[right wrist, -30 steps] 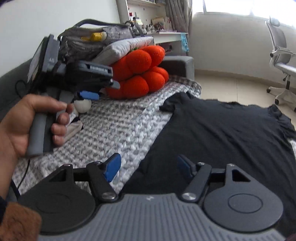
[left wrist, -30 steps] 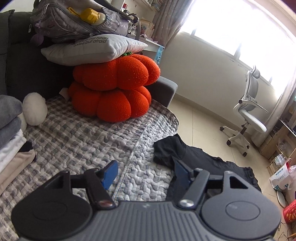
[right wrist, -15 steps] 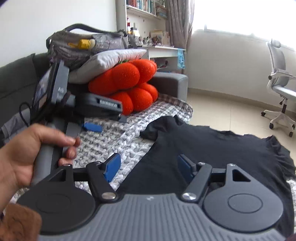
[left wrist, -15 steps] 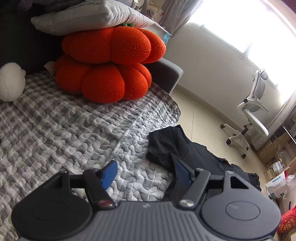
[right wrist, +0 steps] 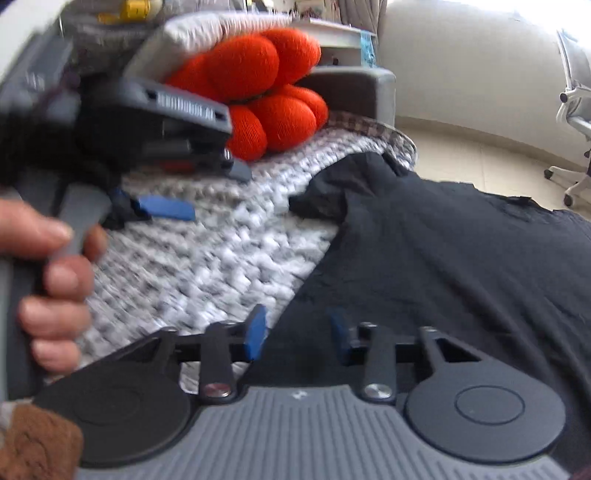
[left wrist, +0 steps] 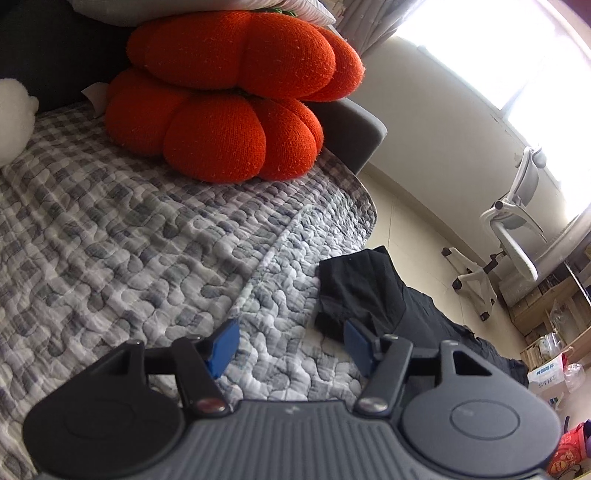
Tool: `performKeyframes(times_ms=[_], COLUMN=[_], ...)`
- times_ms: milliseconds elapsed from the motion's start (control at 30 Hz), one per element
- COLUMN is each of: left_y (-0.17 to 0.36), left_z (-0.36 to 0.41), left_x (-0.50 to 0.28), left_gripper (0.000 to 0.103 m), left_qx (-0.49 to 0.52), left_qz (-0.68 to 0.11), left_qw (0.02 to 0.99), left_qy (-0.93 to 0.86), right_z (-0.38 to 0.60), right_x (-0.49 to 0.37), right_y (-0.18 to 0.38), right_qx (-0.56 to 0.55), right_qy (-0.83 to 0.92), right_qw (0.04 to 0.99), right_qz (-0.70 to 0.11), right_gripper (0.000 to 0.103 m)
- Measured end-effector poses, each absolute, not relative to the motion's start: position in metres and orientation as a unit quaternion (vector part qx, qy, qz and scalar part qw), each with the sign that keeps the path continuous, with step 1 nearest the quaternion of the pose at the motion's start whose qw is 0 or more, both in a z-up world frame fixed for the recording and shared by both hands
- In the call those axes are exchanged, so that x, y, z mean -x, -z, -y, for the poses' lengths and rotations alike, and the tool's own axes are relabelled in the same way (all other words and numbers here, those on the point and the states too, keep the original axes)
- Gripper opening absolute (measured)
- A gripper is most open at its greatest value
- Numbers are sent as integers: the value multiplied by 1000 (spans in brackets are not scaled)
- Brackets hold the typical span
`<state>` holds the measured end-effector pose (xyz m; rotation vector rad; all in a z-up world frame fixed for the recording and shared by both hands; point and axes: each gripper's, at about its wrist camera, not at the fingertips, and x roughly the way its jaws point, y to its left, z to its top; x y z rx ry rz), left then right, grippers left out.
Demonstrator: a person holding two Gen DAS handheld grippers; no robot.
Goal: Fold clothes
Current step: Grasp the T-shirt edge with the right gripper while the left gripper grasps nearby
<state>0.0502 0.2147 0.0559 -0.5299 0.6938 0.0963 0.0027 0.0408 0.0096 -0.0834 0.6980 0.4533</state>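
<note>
A black T-shirt (right wrist: pixel 443 258) lies spread on the grey checked quilt (left wrist: pixel 147 240), its sleeve (left wrist: pixel 369 291) pointing toward the quilt's far corner. My left gripper (left wrist: pixel 290 328) hovers low over the quilt just left of that sleeve. Its jaws are closing with nothing between them, and the right finger overlaps the sleeve's edge. My right gripper (right wrist: pixel 297 314) hangs over the shirt's near left edge, its jaws narrowed but still apart, with no fabric seen pinched. In the right wrist view, blurred, a hand (right wrist: pixel 55 280) holds the left gripper, whose blue finger (right wrist: pixel 166 208) shows.
Two stacked orange pumpkin cushions (left wrist: pixel 229 110) sit at the quilt's far side under a grey pillow (right wrist: pixel 207 33). A white plush (left wrist: pixel 11 122) lies far left. Beyond the sofa arm (left wrist: pixel 354 136) are bare floor, an office chair (left wrist: pixel 517 229) and boxes (left wrist: pixel 550 373).
Both grippers have dropped closer to the quilt and moved forward toward the shirt. The right jaws have narrowed clearly, the left jaws slightly.
</note>
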Motion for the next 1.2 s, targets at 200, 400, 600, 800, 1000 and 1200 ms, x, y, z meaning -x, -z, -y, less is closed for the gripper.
performKeyframes(times_ms=[200,400,600,800,1000,1200], left_y=[-52,-38,-28,-38,-71,-54], left_z=[-205,-203,-186,-182,-144,-106], left_x=[-74,-101,-119,-126,-116,-117], left_gripper=[59,59,56,9,9,9], left_qx=[272,308,294,291,200,93], left_qz=[-338,-346,-356,-334,-288,-336], left_qw=[901,886,887,896,928,922], left_qy=[-12,3,8,33,123,165], right_z=[-5,4,-2,-2,7,48], right_x=[2,14,30,45,55,36], right_y=[-9,-11,-10,-9,-9,-17], right_qx=[-23,-48,-63,-60,-79,-138], right_qy=[-183,-220,-231,-239,-247,-208], right_qw=[923,911,903,898,894,900], right_qz=[-337,-345,-358,-364,-365,-358], right_gripper=[0,15,15,16,15,16])
